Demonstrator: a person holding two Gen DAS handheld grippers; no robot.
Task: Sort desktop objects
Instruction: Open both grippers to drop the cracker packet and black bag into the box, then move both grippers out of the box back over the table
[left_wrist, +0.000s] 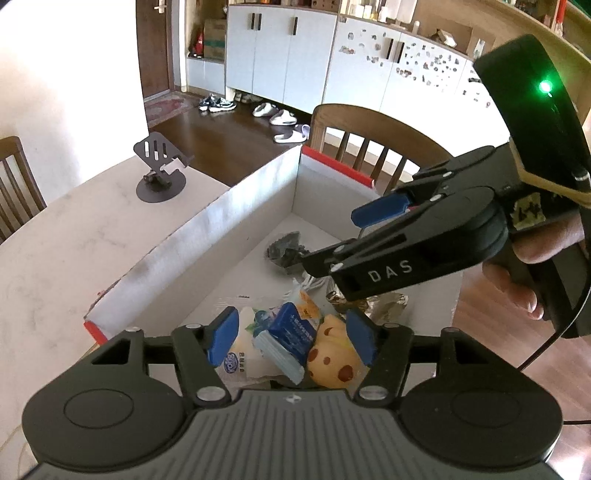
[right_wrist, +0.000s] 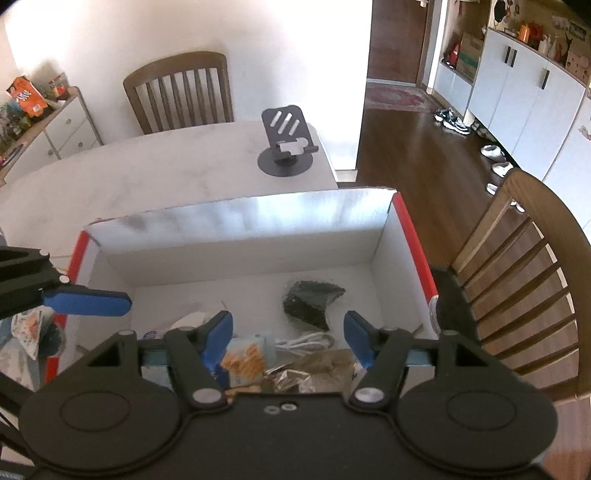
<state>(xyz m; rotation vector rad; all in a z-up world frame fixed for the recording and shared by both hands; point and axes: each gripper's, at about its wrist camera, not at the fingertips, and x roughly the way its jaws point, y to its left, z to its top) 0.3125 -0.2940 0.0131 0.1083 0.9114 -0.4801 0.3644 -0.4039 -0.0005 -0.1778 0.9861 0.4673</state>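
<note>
- My left gripper (left_wrist: 291, 336) hangs open over the box (left_wrist: 229, 206), low centre of frame; nothing sits between its pads.
- My right gripper (right_wrist: 288, 334) is open too, empty, above the same box.
- Sorted things lie in the box: blue packet (left_wrist: 286, 341), spotted toy (left_wrist: 334, 356), dark bag (right_wrist: 312, 299), cable (right_wrist: 306, 341), foil wrapper (right_wrist: 314, 369).
- I judge a drop is just done.
- Next: find another loose item; something, perhaps a wrapper (right_wrist: 31, 328), lies at left edge, blurred.
- Stand (right_wrist: 286, 144) remains on the table (right_wrist: 147, 177).

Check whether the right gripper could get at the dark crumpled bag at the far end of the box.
Probably yes. The right gripper is open above the box, and the dark crumpled bag lies alone ahead with nothing over it.
</note>
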